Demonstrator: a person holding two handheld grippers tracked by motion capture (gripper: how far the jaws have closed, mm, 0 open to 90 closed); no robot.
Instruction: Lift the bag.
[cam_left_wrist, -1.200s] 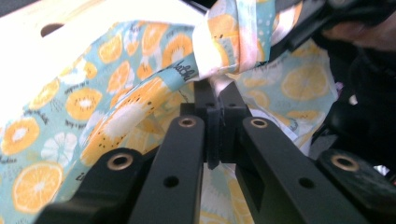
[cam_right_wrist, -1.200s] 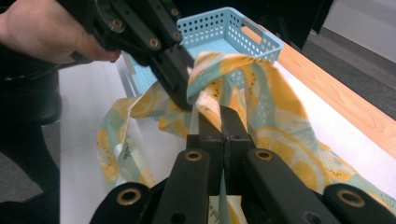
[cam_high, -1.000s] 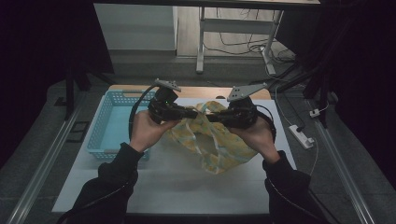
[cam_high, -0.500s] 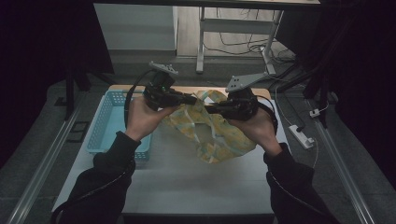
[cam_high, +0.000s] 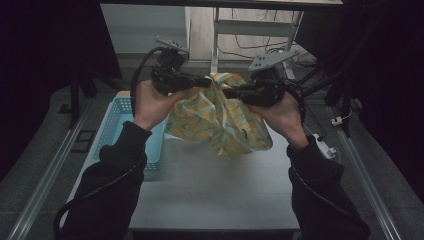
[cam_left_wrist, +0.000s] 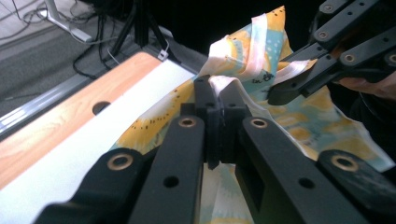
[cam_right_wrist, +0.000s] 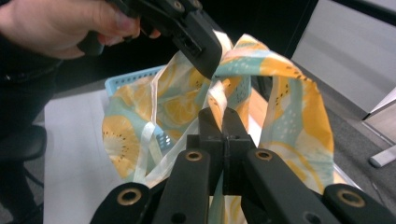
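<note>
Above the white table (cam_high: 210, 195), left of centre, the left gripper (cam_high: 206, 81) clamps the lemon-print fabric bag (cam_high: 225, 125) by its top edge; the right gripper (cam_high: 226, 92) pinches the opposite edge. Its contents stay hidden, and the blue basket (cam_high: 120, 125) sits partly covered behind it.

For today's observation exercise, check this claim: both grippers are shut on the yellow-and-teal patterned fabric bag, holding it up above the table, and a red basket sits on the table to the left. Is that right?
Not quite: the basket is light blue, not red, as the high view shows. The rest stands: the left gripper and right gripper are both shut on the patterned fabric bag, holding it up above the table.
</note>
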